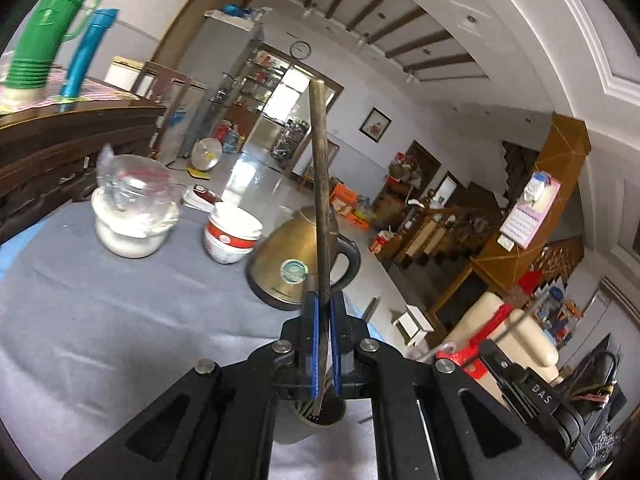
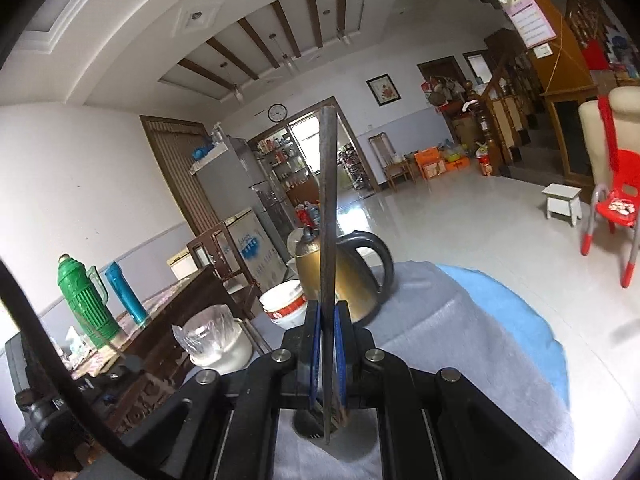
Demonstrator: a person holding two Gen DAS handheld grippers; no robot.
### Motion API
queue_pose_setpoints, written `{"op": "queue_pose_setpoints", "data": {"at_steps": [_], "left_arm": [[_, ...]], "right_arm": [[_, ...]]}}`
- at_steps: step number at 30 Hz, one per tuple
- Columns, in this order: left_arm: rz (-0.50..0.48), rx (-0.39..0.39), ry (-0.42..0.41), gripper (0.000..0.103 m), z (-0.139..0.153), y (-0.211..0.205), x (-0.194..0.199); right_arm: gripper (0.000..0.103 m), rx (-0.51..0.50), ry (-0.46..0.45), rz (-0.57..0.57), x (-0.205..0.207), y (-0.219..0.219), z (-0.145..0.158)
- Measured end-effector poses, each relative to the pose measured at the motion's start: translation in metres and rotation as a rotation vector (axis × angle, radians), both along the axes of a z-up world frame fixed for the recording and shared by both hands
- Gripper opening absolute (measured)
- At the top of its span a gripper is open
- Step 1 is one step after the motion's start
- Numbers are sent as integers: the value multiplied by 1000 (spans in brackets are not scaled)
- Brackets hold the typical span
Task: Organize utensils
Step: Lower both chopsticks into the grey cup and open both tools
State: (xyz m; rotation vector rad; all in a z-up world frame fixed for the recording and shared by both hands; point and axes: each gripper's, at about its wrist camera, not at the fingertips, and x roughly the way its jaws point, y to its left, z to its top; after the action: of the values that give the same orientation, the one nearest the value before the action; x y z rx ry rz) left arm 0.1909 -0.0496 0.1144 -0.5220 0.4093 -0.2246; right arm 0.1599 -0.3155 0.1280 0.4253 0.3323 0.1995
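My left gripper (image 1: 323,304) is shut on a long dark stick-like utensil (image 1: 320,168) that stands nearly upright, its lower end over a dark round holder (image 1: 320,414) just under the jaws. My right gripper (image 2: 328,308) is shut on a similar long dark utensil (image 2: 328,200), also upright, its lower tip over a dark round holder (image 2: 310,426) below the jaws. Both stand above a table with a grey cloth (image 1: 100,320), which also shows in the right wrist view (image 2: 460,340).
A brass kettle (image 1: 286,260) with a black handle, stacked red-and-white bowls (image 1: 230,236) and a plastic-covered jar (image 1: 132,208) stand at the table's far side. A green flask (image 2: 84,300) and blue flask (image 2: 124,292) stand on a wooden cabinet. A red chair (image 2: 616,208) is on the floor.
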Motion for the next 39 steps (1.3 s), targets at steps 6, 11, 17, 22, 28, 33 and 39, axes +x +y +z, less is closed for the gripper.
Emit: {"op": "queue_pose_setpoints", "data": {"at_steps": [6,11,17,22,28,33,39], "left_arm": [[-33,59,64,6,-21,-28,32],[-50,99,113,6,-38,-34,44],[-61,135,160,6,-51,-40,51],[-71,161,195,6,-56,-46,53],[-87,177,210,6,-59,-53,55],[-94,182,217,6,-61,-53,56],[-100,187,224,6,-60,-52,55]], "right_arm": [[7,-59,19,13,32,23,-13],[7,-86,85,34,56,29,-38],[7,-110,150,54,70,29,-63],[7,-122,176,66,74,30,-75],[7,-132,194,74,76,34,-78],[7,-141,203,80,76,36,-80],[7,-147,212,87,76,38,-82]]}}
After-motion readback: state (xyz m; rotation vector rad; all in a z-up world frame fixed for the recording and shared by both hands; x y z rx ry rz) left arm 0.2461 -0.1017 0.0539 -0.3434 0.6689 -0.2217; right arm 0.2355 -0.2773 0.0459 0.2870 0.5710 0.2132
